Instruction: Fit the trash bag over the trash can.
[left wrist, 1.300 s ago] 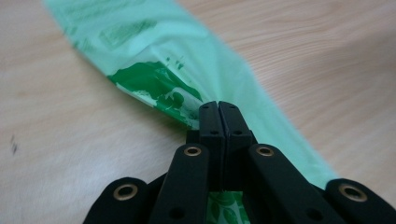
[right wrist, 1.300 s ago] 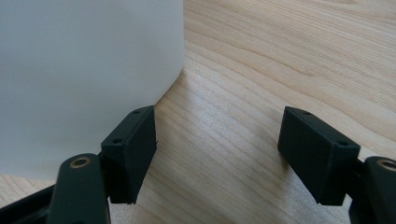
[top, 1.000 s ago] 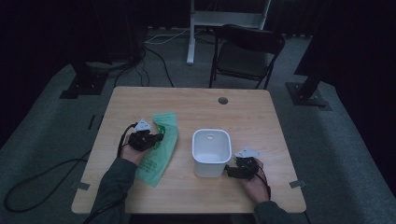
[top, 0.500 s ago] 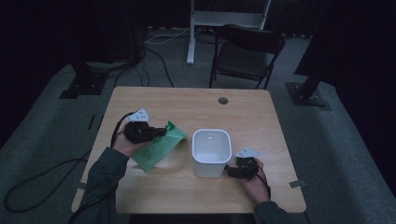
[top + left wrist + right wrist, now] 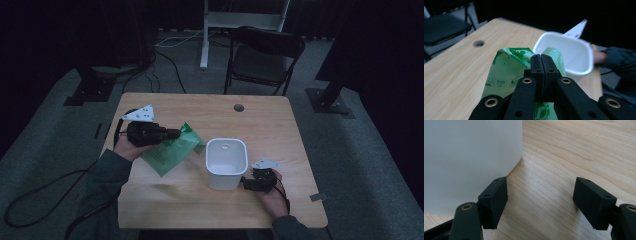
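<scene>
Between left gripper (image 5: pixel 541 62) fingers (image 5: pixel 536 65), green bag (image 5: pixel 506 72) pinched, beside white bin (image 5: pixel 574 57)

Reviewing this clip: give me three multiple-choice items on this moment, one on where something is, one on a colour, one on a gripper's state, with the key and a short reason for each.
1. Where does the white bin stand relative to the right gripper?
A. On the chair behind the table
B. On the table, just beside the gripper's jaws
C. Clamped between the jaws, off the table

2. What colour is the plastic bag?
A. Green
B. Red
C. Black

3. How do the jaws of the left gripper stand?
A. Wide open over bare wood
B. Shut on the bin's rim
C. Shut on the bag

Key: 1 B, the right gripper view shows the bin's wall on the wood next to one jaw, with bare table between the jaws. 2 A, green film with darker green print. 3 C, the left gripper view shows both jaws pressed together with bag film pinched between them.
</scene>
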The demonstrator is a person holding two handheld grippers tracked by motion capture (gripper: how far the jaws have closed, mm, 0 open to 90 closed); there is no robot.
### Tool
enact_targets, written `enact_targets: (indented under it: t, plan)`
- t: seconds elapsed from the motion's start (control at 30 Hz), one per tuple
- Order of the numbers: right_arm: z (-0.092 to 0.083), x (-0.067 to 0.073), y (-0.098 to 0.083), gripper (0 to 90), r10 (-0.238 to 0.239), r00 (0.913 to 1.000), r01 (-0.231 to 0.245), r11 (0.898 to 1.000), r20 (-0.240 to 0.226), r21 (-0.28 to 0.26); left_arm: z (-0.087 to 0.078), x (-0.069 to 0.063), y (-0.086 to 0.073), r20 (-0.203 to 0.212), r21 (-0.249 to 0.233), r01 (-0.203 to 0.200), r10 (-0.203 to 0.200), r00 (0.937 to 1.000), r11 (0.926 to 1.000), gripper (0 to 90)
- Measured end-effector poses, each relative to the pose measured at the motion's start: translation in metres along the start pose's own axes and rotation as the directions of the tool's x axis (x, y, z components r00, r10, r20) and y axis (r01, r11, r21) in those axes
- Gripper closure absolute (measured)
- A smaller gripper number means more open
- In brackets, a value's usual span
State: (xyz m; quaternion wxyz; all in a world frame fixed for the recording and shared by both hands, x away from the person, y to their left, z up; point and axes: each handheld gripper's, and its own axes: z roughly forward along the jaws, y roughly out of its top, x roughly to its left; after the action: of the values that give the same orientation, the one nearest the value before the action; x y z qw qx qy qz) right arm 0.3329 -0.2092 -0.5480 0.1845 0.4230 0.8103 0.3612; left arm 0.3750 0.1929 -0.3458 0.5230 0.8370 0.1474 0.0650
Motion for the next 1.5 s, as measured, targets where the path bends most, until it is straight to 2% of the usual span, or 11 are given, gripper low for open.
enact_targets:
  t: [0.1,0.37,0.57,0.7,0.73,0.83,0.93,1.1,1.27,1.43,1.5]
  plan:
    - [0.0,0.0,0.0,27.4,0.0,1.0,0.0,1.0,0.0,0.001,-0.005,-0.004,0.009,0.037,-0.028,-0.017,0.018,0.9992,0.9994,90.0]
    - [0.0,0.0,0.0,27.4,-0.001,1.0,0.001,1.0,0.0,0.001,-0.011,-0.012,0.031,0.093,-0.085,-0.052,0.06,0.9938,0.9951,90.0]
    - [0.0,0.0,0.0,27.4,-0.001,1.0,0.001,1.0,0.0,0.001,-0.011,-0.024,0.053,0.136,-0.099,-0.101,0.114,0.9841,0.99,90.0]
    - [0.0,0.0,0.0,27.4,0.001,1.0,-0.001,1.0,0.0,0.001,-0.009,-0.026,0.059,0.151,-0.101,-0.109,0.123,0.9808,0.9889,90.0]
    - [0.0,0.0,0.0,27.4,0.001,1.0,-0.001,1.0,0.0,0.001,-0.005,-0.028,0.068,0.168,-0.099,-0.124,0.14,0.9758,0.9873,90.0]
    - [0.0,0.0,0.0,27.4,0.0,1.0,0.0,1.0,0.0,0.0,-0.001,-0.03,0.073,0.184,-0.11,-0.127,0.145,0.9722,0.9858,90.0]
    - [0.0,0.0,0.0,27.4,0.0,1.0,0.0,1.0,0.0,0.001,0.002,-0.03,0.076,0.191,-0.122,-0.126,0.148,0.9705,0.9845,89.9]
    - [0.0,0.0,0.0,27.4,0.0,1.0,0.0,1.0,-0.001,0.001,0.016,-0.033,0.084,0.226,-0.155,-0.122,0.156,0.9615,0.9803,89.9]
    - [0.0,0.0,0.0,27.3,0.0,1.0,0.0,1.0,-0.001,0.001,0.026,-0.035,0.087,0.251,-0.159,-0.121,0.159,0.955,0.9798,89.7]
    - [0.0,0.0,0.0,27.2,-0.001,1.0,0.001,1.0,-0.001,0.001,0.035,-0.034,0.081,0.26,-0.137,-0.11,0.143,0.9549,0.9844,89.7]
    - [0.0,0.0,0.0,27.1,0.0,1.0,0.0,1.0,-0.002,0.001,0.041,-0.029,0.07,0.262,-0.118,-0.088,0.116,0.958,0.9891,89.7]
